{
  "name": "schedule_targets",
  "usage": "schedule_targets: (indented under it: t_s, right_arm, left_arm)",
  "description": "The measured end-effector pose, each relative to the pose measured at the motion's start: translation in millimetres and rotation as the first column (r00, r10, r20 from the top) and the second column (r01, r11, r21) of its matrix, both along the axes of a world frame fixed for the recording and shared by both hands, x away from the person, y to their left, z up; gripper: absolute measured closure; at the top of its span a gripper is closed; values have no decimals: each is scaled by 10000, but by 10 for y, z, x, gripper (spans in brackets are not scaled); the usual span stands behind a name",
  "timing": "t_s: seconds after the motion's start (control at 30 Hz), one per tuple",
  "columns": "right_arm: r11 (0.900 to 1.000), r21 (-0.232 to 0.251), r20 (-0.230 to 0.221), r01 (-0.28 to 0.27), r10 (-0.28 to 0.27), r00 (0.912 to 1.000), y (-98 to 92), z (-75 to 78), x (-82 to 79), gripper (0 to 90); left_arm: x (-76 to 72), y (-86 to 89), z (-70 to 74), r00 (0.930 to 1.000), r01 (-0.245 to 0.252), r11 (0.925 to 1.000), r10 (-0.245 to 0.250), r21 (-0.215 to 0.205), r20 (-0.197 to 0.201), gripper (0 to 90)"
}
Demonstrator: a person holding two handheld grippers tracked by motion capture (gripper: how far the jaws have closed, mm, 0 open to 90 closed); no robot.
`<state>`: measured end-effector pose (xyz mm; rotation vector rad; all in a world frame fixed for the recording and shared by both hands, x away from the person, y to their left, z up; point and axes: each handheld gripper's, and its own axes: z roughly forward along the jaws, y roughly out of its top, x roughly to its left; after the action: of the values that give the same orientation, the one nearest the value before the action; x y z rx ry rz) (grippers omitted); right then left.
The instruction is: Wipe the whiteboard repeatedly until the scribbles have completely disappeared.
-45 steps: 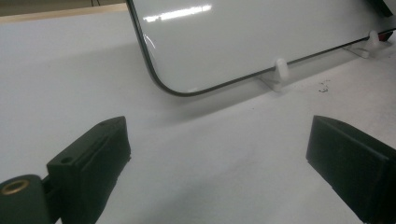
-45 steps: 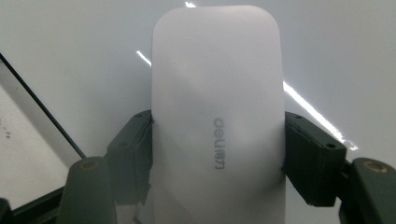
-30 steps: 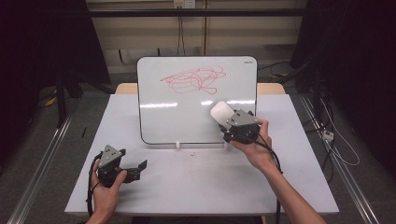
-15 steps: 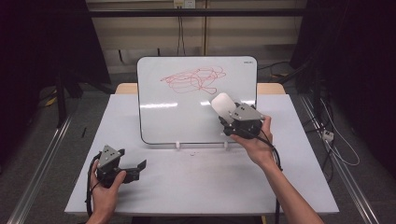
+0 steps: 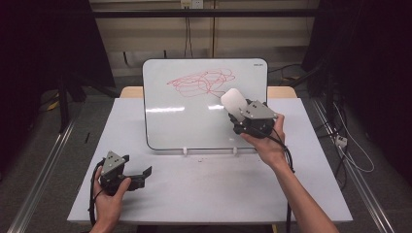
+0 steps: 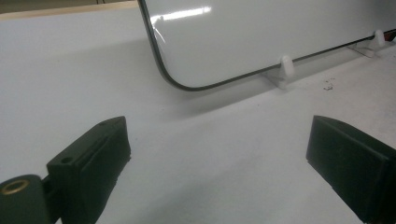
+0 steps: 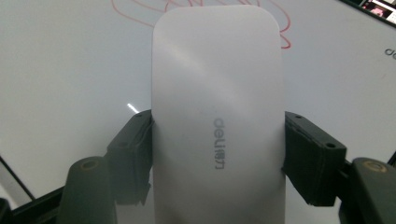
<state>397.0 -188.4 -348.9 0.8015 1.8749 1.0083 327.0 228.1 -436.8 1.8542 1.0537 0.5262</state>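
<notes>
Lifted higher up the propped whiteboard [image 5: 194,111] since a moment ago, the right gripper [image 5: 238,110] clamps a white eraser [image 5: 233,101] just below the red scribble [image 5: 204,81], seemingly to wipe it, while the left gripper [image 5: 138,174], jaws wide and empty, rests near left.

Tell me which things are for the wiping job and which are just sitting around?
For the job:
- white eraser, squeezed in the right gripper
- whiteboard standing on the table
- red scribble on it

Just sitting around:
- left gripper, fingers open, holding nothing, resting low by the table
- cables on the floor
</notes>
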Motion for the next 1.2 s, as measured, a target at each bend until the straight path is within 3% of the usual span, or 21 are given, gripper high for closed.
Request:
schedule_targets:
  t_s: [0.53, 1.2]
  right_arm:
    - [9986, 246, 650, 469, -484, 9967, -54, 317, 199, 318]
    - [9943, 141, 876, 1058, -1066, 9904, -65, 501, 510, 318]
  left_arm:
    - [11, 22, -4, 10000, -3, 10000, 3, -58, -43, 61]
    - [12, 16, -4, 10000, 58, 9999, -59, -87, -72, 61]
